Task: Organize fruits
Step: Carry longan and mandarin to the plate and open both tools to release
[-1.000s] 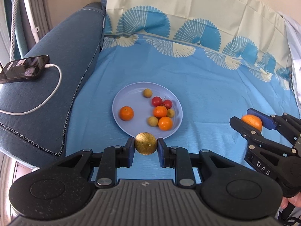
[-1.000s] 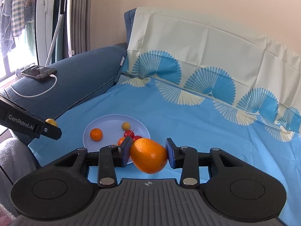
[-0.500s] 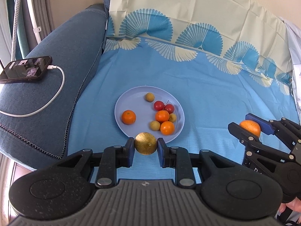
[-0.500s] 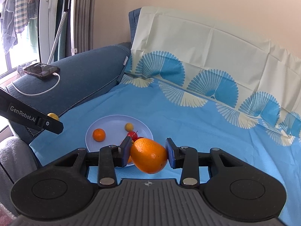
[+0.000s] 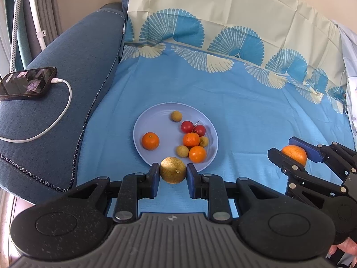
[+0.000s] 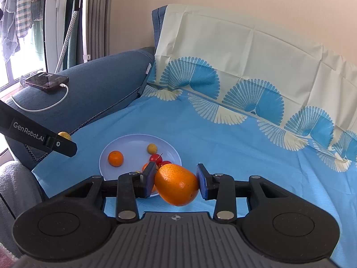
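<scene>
My left gripper (image 5: 173,176) is shut on a small golden-brown round fruit (image 5: 173,173), held above the near rim of a pale lilac plate (image 5: 156,120). The plate lies on a blue patterned cloth and carries three small oranges, two red cherry tomatoes (image 5: 193,127) and a few little tan fruits. My right gripper (image 6: 176,182) is shut on a large orange (image 6: 176,184), hovering to the right of the plate (image 6: 133,145). In the left wrist view the right gripper (image 5: 292,153) shows at the right edge with that orange (image 5: 294,154).
A dark blue sofa armrest (image 5: 73,71) rises to the left of the cloth. On it lies a black phone (image 5: 26,86) with a white charging cable (image 5: 55,120). A cream and blue cloth covers the sofa back (image 5: 223,22). Curtains and hanging clothes (image 6: 20,17) stand far left.
Both grippers have drawn back a little from the plate, which now sits slightly farther out in both views. The grips on the two fruits are unchanged.
</scene>
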The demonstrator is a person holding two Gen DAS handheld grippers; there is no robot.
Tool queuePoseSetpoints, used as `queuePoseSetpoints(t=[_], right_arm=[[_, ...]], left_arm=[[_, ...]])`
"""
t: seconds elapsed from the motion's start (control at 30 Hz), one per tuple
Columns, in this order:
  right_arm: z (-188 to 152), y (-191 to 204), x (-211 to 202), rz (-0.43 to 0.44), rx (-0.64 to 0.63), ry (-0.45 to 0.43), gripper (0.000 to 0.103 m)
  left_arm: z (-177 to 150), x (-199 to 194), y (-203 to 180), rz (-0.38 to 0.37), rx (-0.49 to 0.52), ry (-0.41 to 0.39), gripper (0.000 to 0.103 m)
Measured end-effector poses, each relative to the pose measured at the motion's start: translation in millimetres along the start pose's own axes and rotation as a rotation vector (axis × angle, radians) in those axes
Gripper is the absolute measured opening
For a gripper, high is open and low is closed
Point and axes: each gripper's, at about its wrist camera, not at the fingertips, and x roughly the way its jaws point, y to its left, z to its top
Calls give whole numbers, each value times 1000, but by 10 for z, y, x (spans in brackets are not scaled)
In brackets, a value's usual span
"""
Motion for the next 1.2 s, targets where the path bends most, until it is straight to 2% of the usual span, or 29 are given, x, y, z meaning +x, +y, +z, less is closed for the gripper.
queuePoseSetpoints(t=[0.6, 1.2], right_arm=[[39, 26, 200, 19, -15, 29, 40], [175, 129, 700, 75, -29, 69, 40]], left_arm=[[180, 253, 62, 3, -9, 20, 28], [443, 794, 97, 16, 8, 72, 28]])
